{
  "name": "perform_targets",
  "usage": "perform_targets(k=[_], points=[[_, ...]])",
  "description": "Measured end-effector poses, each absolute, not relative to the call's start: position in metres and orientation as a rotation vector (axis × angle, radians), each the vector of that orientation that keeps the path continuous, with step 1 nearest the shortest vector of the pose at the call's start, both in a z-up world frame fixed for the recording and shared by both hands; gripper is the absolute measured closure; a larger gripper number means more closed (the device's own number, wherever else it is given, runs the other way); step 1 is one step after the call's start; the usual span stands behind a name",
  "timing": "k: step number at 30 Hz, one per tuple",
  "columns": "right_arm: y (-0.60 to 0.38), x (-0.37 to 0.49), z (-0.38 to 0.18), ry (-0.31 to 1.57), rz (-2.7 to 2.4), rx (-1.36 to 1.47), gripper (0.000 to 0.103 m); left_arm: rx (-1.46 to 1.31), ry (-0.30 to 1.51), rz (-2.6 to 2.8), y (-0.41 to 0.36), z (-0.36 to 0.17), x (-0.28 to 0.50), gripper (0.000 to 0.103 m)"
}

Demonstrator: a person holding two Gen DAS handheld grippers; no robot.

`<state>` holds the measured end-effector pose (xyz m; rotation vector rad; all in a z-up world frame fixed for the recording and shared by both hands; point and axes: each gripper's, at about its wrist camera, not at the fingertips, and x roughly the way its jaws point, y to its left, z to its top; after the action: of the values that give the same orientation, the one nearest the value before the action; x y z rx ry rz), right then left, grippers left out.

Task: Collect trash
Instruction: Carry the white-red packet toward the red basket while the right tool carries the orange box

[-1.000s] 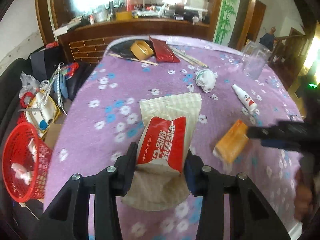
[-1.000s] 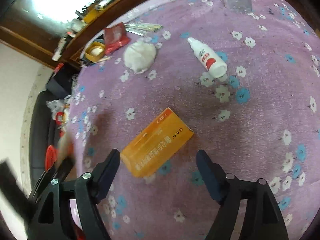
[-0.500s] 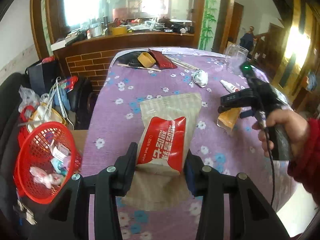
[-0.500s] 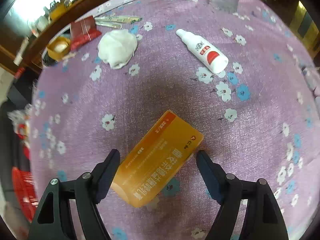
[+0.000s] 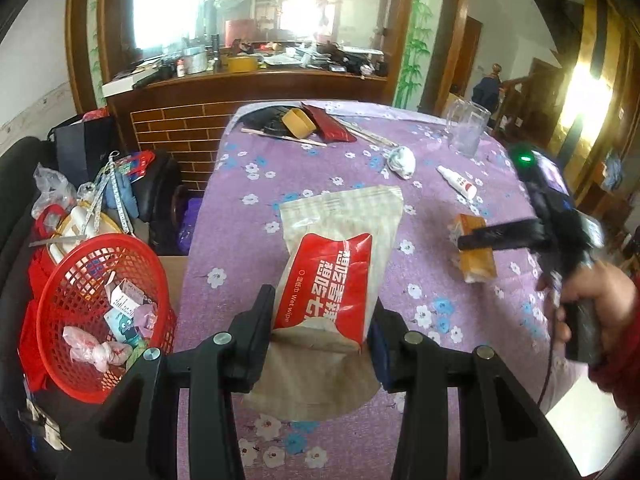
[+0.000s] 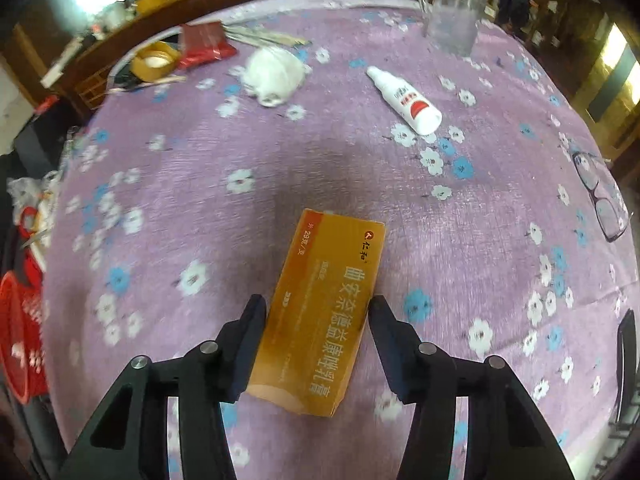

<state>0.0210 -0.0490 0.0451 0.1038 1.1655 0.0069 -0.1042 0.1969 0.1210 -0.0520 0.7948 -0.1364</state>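
My left gripper [image 5: 320, 316] is shut on a wet-wipe packet [image 5: 340, 264], beige with a red label, held above the purple flowered table [image 5: 248, 240]. A red mesh trash basket [image 5: 96, 316] with several scraps stands left of the table, below it. My right gripper [image 6: 318, 320] is closing around an orange medicine box [image 6: 328, 308] lying on the table; the fingers [image 6: 248, 336] straddle it with a small gap showing on the right side. The right gripper also shows in the left wrist view [image 5: 500, 236], over the orange box [image 5: 476, 260].
On the table lie a white spray bottle [image 6: 404, 100], a crumpled white tissue [image 6: 276, 76], a tape roll [image 6: 154, 60], a red pouch [image 6: 204, 42], a clear glass jug [image 6: 452, 8] and eyeglasses [image 6: 600, 196]. Bags [image 5: 80, 200] sit left of the table.
My left gripper lifted and pulled back with the packet, bringing the basket nearer. My right gripper turned, moved onto the orange box and narrowed around it.
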Motion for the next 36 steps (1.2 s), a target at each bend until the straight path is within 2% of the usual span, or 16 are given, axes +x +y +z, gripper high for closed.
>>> perform_targets(k=[9,20,36], points=[[-0.007,-0.034,0.099,1.039,0.275,0.106,0.046,-0.083,0.766,-0.032,0.207,0.132,-0.108,0.062],[0.061,-0.063,0.111,1.036,0.465,0.065,0.046,-0.124,0.732,0.083,0.251,0.144,-0.132,0.062],[0.170,-0.071,0.133,1.013,0.655,0.012,0.045,-0.190,0.718,0.242,0.355,0.146,-0.160,0.061]])
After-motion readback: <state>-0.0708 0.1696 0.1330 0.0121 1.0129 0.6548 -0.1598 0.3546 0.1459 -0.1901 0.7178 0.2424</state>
